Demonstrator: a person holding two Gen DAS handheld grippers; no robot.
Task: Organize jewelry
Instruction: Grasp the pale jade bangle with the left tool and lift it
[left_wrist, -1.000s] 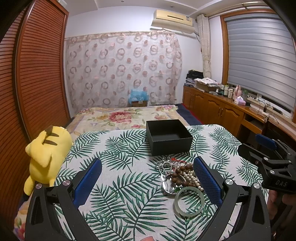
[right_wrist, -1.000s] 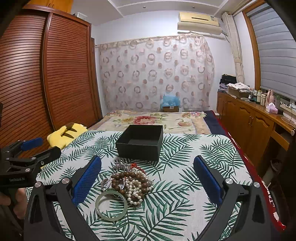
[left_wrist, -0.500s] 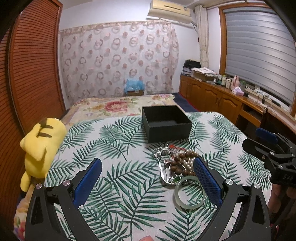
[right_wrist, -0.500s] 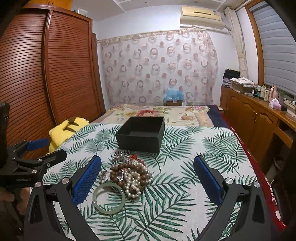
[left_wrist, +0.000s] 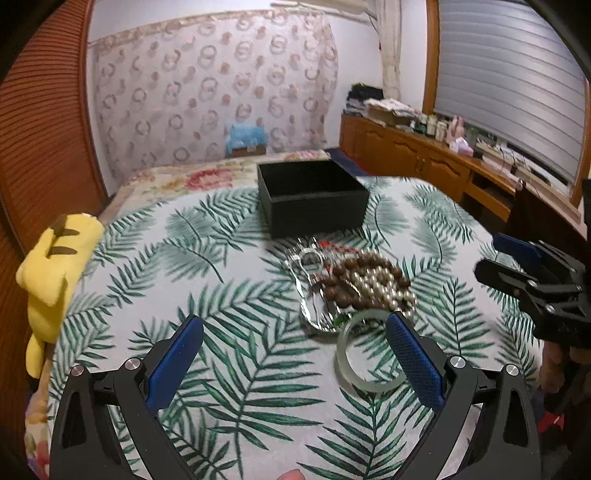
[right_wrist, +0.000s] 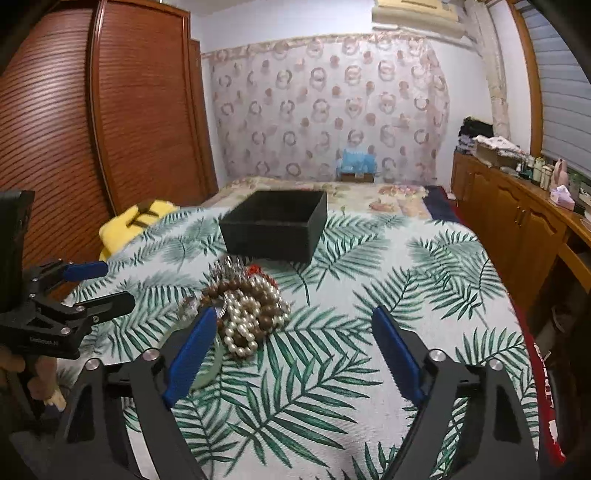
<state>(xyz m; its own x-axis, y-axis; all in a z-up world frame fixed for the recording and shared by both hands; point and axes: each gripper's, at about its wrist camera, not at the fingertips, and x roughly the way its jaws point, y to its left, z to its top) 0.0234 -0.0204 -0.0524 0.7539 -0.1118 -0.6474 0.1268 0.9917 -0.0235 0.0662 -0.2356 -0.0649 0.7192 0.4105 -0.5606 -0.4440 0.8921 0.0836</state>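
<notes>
Wooden louvred wardrobe doors (right_wrist: 140, 110) and a ring-patterned curtain (left_wrist: 214, 96) close off the room behind a bed spread with a palm-leaf cloth (left_wrist: 207, 295). On that cloth sits an open black box (left_wrist: 312, 197), the landmark. A yellow plush toy (left_wrist: 55, 266) lies well to the box's left at the cloth's edge. Just in front of the box lies the jewelry heap (left_wrist: 351, 286): brown beads, pearls, silver pieces. A pale green bangle (left_wrist: 369, 350) lies at the heap's near side. The left gripper (left_wrist: 295, 365) and right gripper (right_wrist: 291, 350) hover nearer than the heap, jaws wide, holding nothing.
</notes>
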